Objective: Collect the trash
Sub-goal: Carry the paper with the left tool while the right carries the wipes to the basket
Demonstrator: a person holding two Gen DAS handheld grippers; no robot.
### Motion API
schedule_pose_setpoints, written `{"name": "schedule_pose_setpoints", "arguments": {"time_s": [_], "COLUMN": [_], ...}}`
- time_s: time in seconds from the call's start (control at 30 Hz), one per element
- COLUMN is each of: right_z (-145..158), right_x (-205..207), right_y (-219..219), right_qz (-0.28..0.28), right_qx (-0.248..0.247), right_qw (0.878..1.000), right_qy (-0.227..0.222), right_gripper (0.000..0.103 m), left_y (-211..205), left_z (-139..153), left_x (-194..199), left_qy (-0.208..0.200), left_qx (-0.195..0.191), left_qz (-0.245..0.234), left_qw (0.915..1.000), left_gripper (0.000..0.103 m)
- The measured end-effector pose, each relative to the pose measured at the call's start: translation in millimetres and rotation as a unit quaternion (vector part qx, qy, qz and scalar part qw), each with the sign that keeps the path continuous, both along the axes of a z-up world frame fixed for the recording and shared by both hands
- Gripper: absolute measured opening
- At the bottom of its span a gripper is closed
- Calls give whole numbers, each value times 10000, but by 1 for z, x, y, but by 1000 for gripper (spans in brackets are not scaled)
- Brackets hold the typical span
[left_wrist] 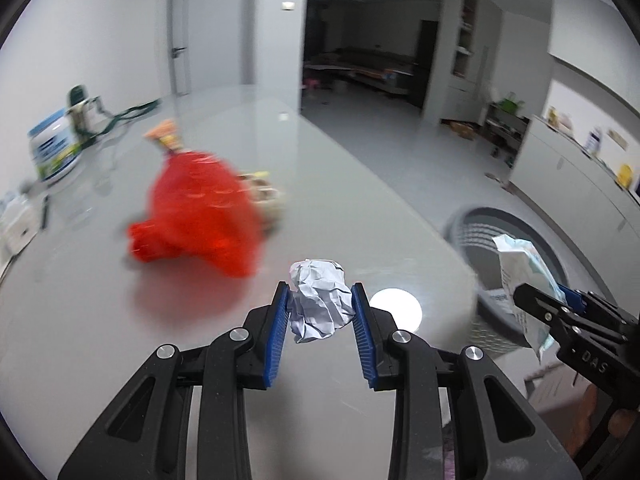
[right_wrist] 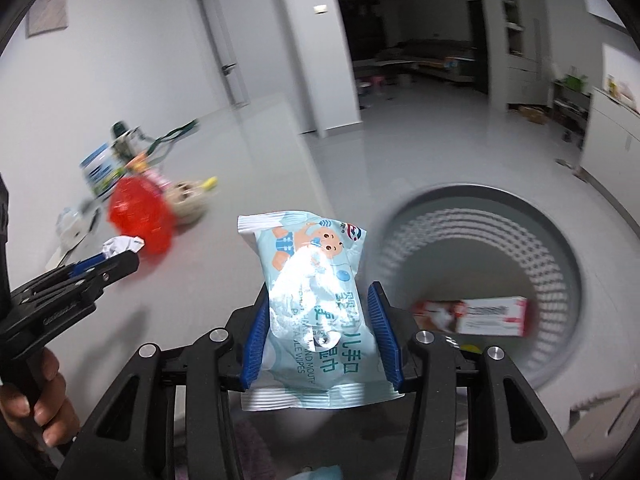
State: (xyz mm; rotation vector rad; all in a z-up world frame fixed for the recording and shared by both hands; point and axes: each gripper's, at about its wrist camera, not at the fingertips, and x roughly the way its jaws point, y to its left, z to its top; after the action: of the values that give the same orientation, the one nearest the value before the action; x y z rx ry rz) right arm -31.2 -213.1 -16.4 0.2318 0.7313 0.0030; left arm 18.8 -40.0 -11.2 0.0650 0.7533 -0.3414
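Observation:
My left gripper [left_wrist: 320,312] is shut on a crumpled white paper ball [left_wrist: 320,304], held above the grey table [left_wrist: 200,360]. It also shows in the right wrist view [right_wrist: 120,254] at the left. My right gripper [right_wrist: 320,332] is shut on a light blue wet-wipes packet [right_wrist: 316,308], held beside the grey mesh trash bin [right_wrist: 560,248]. The packet also shows in the left wrist view [left_wrist: 524,280] over the bin [left_wrist: 480,232]. A red and white box [right_wrist: 476,316] lies inside the bin.
A red plastic bag [left_wrist: 200,216] lies on the table with a snack packet [left_wrist: 166,136] and a beige item [left_wrist: 268,196] behind it. A white and blue tub [left_wrist: 54,148] stands at the far left. White cabinets [left_wrist: 580,168] line the right wall.

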Motion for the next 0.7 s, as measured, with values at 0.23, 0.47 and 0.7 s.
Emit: {"name": "schedule_pose_setpoints", "arguments": {"time_s": [0.23,0.47,0.7], "right_z": [-7,-16,-20], "right_x": [-30,-47,-48], "right_y": [-64,-110,-134], "right_qz": [-676,-1140,-1303], "right_qx": [119,257,271], "right_qw": [9976,9931,9911], "right_qy": [-12,20,78], "right_gripper": [46,46,46], "left_y": [-74,-130,-176], "left_z": [-7,-19,-25], "left_x": [-8,-1,9], "left_qy": [92,332,415], "left_qx": [115,236,335], "left_qz": [-709,-1214,-1503], "left_qw": [9974,9918,9872], "left_gripper": [31,31,32]}}
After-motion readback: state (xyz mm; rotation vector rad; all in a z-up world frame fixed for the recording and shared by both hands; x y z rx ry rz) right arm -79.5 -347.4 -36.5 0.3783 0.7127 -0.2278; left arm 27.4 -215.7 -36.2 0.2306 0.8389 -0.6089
